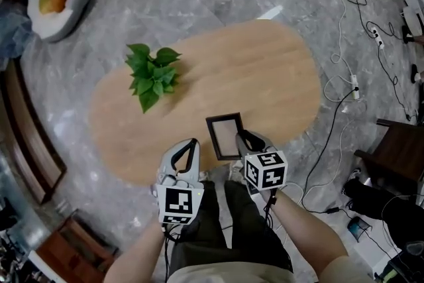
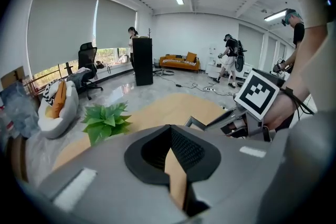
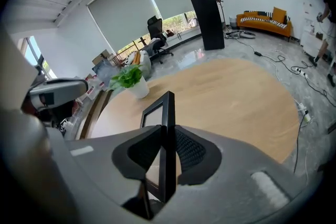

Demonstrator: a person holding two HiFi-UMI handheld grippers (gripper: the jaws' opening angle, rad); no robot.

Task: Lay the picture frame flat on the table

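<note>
Right hand-held gripper [image 1: 245, 138] clamps the picture frame [image 1: 224, 136] edge near the table [image 1: 265, 76] rim (left hand-held gripper [image 1: 189, 146] closed, empty).

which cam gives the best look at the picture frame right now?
Head view: the picture frame shows as a whole rectangle at the near edge of the table, with the right tool on its right side. The right gripper view shows it edge-on, clamped between the jaws. The left gripper view catches only what looks like one corner.
</note>
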